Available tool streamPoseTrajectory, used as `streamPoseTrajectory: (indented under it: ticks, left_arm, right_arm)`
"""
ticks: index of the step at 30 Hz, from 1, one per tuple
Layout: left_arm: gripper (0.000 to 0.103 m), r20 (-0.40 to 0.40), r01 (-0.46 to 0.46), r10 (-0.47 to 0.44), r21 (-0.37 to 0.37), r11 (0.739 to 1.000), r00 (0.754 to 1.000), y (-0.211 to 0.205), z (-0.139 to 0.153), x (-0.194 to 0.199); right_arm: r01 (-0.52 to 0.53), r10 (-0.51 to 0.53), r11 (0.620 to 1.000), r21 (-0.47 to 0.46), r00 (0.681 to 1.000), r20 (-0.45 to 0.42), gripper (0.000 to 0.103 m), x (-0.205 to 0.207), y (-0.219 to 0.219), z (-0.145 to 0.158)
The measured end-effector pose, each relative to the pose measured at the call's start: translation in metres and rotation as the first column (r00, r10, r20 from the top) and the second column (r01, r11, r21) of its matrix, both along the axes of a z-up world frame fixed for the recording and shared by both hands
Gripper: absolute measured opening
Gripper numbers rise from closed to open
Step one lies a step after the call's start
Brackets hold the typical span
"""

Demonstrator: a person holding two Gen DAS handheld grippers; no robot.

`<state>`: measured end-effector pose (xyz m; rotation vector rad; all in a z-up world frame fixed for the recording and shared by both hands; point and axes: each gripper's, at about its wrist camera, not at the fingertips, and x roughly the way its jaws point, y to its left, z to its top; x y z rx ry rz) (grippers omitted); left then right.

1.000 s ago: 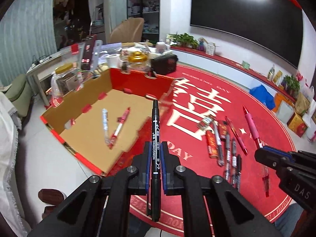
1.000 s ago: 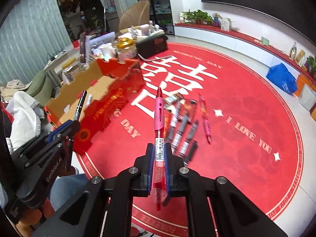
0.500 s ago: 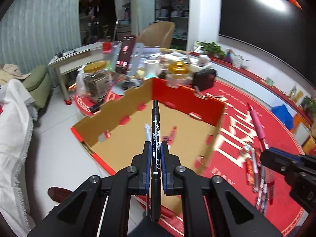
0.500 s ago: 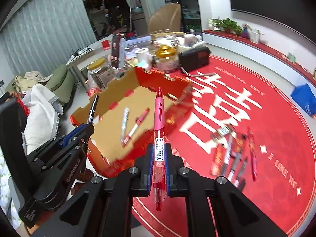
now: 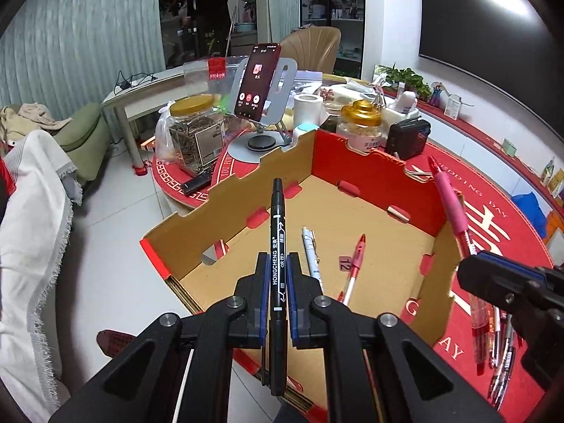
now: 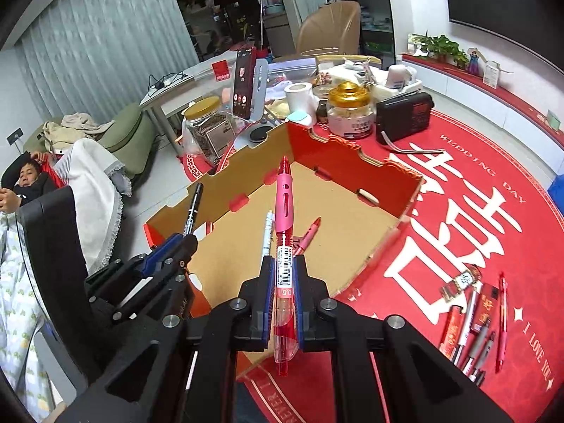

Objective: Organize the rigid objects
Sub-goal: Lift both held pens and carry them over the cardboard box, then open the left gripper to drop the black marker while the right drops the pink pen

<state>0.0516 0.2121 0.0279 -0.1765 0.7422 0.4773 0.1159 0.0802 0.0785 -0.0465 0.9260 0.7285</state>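
My left gripper (image 5: 277,268) is shut on a black marker (image 5: 276,236) that points over the open cardboard box (image 5: 356,162). My right gripper (image 6: 284,271) is shut on a pink-red gel pen (image 6: 283,218), also above the box (image 6: 384,172). Inside the box lie a white pen (image 5: 311,252) and a red pen (image 5: 356,257); both show in the right wrist view, white (image 6: 268,229) and red (image 6: 308,234). Several more pens (image 6: 479,320) lie on the red mat to the right of the box. The right gripper (image 5: 507,282) and its pen (image 5: 453,208) appear at the right of the left wrist view.
Behind the box stand two gold-lidded jars (image 5: 192,130) (image 6: 349,109), a phone on a stand (image 5: 255,84), a paper roll (image 5: 306,105) and a black radio (image 6: 403,116). A person (image 6: 24,183) lies at the left beside white cloth (image 5: 31,211).
Both grippers have swung left from the pens on the mat to over the cardboard box, each still holding its pen. The box now fills the middle of both views.
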Motion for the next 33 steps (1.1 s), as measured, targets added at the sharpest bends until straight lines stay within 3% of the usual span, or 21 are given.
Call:
streamPoseTrajectory:
  ticks: [21, 33]
  left_arm:
    - [0.009, -0.034, -0.008, 0.007, -0.010, 1.000, 0.999, 0.013, -0.016, 0.018]
    - [0.009, -0.034, -0.009, 0.009, -0.017, 1.000, 0.999, 0.017, -0.019, 0.020]
  right_arm:
    - [-0.006, 0.005, 0.999, -0.032, 0.999, -0.054, 0.011, 0.022, 0.020, -0.024]
    - [-0.006, 0.004, 0.997, -0.082, 0.999, -0.033, 0.011, 0.024, 0.028, -0.033]
